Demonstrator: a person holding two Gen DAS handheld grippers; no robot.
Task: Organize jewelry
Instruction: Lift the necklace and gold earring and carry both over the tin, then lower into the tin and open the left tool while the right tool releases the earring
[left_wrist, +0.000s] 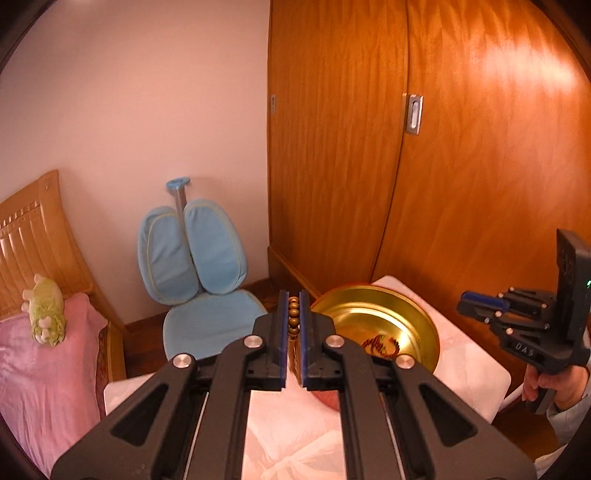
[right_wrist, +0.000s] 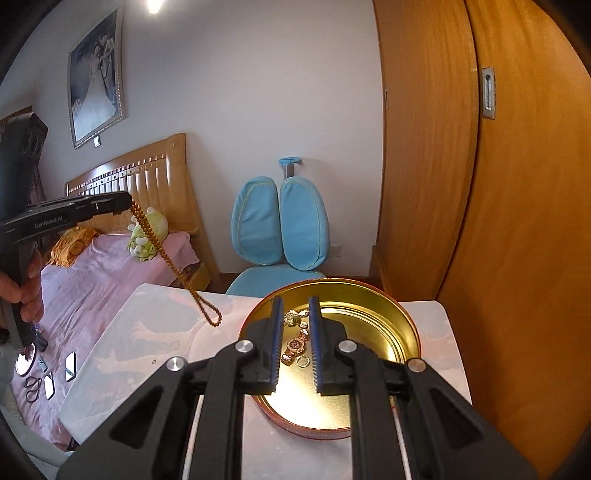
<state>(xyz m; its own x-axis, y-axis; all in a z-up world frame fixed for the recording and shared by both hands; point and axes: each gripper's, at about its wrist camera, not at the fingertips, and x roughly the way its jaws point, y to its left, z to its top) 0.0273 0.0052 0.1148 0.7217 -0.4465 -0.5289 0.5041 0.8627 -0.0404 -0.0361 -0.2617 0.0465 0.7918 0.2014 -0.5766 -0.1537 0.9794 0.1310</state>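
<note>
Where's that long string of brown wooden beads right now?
The string of brown wooden beads hangs from the shut left gripper, left of the round gold tin; its lower loop dangles over the white table.

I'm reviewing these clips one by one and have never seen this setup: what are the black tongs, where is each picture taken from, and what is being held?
No robot here: a person holds a pair of hand tongs in each hand, and a camera on each looks along its fingers. One picture is from the left tongs, which are shut on a brown bead string. The other is from the right tongs, slightly parted and holding nothing; in that view the bead string hangs from the left tongs, its end over the white table. A round gold tin on the table holds a watch, a ring and other small pieces.
</note>
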